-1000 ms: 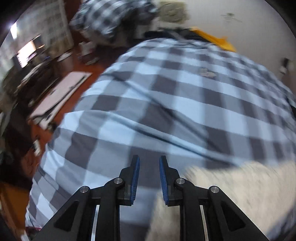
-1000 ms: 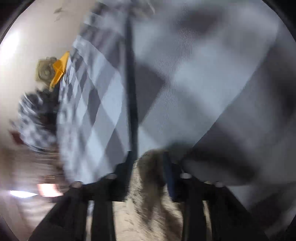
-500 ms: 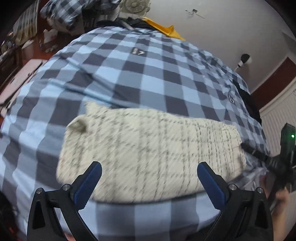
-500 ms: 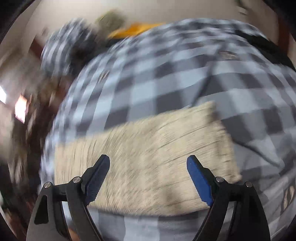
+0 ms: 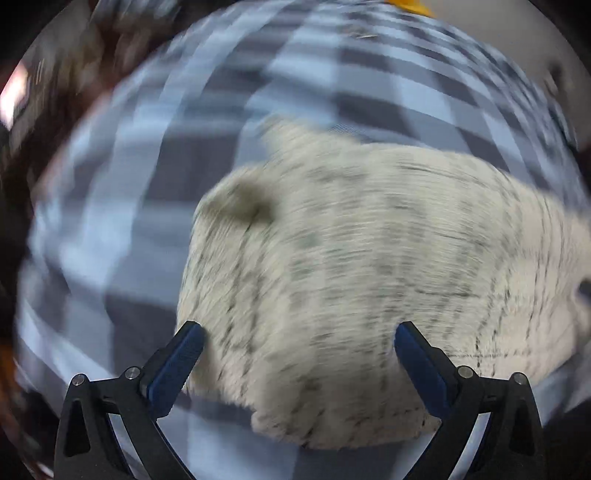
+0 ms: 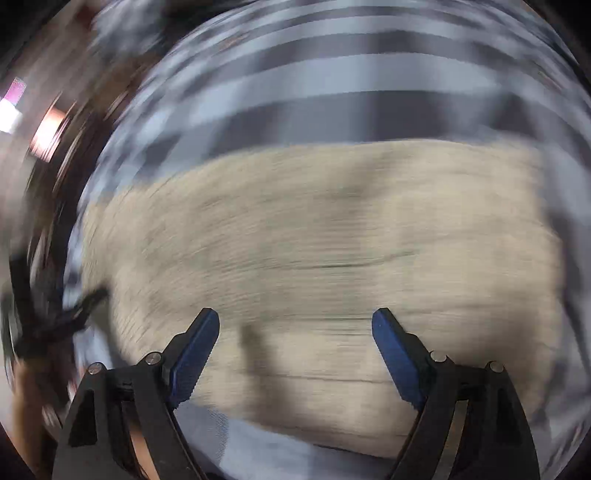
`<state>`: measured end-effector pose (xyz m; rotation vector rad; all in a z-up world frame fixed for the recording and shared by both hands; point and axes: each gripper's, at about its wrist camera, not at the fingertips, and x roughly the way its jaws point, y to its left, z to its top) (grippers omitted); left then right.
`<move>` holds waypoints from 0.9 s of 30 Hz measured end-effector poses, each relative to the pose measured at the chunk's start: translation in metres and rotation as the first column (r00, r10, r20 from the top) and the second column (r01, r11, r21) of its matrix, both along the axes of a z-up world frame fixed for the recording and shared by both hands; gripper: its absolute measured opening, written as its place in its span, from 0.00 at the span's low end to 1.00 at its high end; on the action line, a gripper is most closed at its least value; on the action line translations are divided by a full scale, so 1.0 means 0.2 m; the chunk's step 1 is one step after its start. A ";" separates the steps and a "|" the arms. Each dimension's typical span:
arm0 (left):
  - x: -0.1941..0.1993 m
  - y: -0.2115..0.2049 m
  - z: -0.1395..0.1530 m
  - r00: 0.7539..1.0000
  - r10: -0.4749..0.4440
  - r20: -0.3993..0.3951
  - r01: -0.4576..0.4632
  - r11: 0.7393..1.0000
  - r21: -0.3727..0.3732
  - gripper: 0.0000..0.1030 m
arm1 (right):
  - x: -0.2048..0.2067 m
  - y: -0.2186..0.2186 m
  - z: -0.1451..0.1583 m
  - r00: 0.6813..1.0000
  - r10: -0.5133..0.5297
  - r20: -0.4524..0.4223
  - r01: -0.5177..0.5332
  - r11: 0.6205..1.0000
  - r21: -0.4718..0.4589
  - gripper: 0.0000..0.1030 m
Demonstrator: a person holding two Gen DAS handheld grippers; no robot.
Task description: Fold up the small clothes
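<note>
A cream fuzzy garment [image 5: 351, 277] with thin dark check lines lies folded flat on the blue-grey checked bedspread [image 5: 129, 221]. My left gripper [image 5: 295, 339] hangs open wide just above the garment's left part, one fingertip near its left edge, with nothing pinched. In the right wrist view the same garment [image 6: 314, 240] fills the middle, heavily blurred. Over its near edge my right gripper [image 6: 295, 328] stands open; its jaws are closing slightly, and only the cloth lying below shows between them, not gripped.
The checked bedspread [image 6: 332, 74] runs on all sides of the garment. A yellow item [image 5: 406, 5] lies at the bed's far edge. Dark floor and furniture [image 5: 55, 92] lie off the left side. A dark blurred shape [image 6: 55, 325] sits at the left edge in the right wrist view.
Both grippers opened and let go of the cream garment, which now lies flat on the bed. The left gripper dropped closer over its left end; the right one swung sideways.
</note>
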<state>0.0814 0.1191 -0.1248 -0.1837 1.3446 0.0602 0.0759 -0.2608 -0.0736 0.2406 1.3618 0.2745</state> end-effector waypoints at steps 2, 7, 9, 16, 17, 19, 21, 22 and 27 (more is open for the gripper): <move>0.01 0.08 -0.01 0.998 0.047 -0.032 -0.048 0.998 -0.035 1.00 | -0.04 -0.23 -0.01 0.986 -0.159 -0.043 0.163 0.980 0.110 0.64; 0.02 0.16 0.09 0.993 0.122 0.003 -0.121 0.980 0.155 1.00 | -0.18 -0.56 0.04 0.910 -0.409 -0.073 0.413 0.908 0.064 0.27; 0.02 0.17 0.16 0.984 0.167 0.058 -0.174 0.857 0.485 1.00 | -0.22 -0.58 0.14 0.884 -0.466 0.018 0.463 0.871 -0.165 0.63; 0.04 -0.15 0.46 0.922 -0.043 0.384 -0.083 0.948 0.307 1.00 | -0.30 -0.25 0.40 0.889 -0.318 0.330 0.371 0.922 -0.110 0.78; 0.08 -0.23 0.46 0.912 -0.085 0.401 -0.005 0.976 0.218 1.00 | -0.29 -0.18 0.40 0.901 -0.273 0.337 0.323 0.941 -0.102 0.78; 0.15 -0.34 0.42 0.904 -0.128 0.409 0.094 0.990 0.103 1.00 | -0.25 -0.01 0.37 0.924 -0.158 0.348 0.207 0.972 -0.110 0.78; 0.26 -0.41 0.36 0.909 -0.131 0.395 0.137 0.990 0.013 1.00 | -0.20 0.16 0.33 0.929 -0.031 0.369 0.082 0.989 -0.125 0.78; 0.30 -0.44 0.32 0.917 -0.133 0.376 0.155 0.987 -0.029 1.00 | -0.20 0.18 0.32 0.924 -0.005 0.382 0.059 0.990 -0.129 0.78; 0.46 -0.54 0.10 0.949 -0.165 0.270 0.158 0.986 0.049 1.00 | -0.10 0.38 0.13 0.943 0.131 0.306 -0.098 0.988 -0.121 0.78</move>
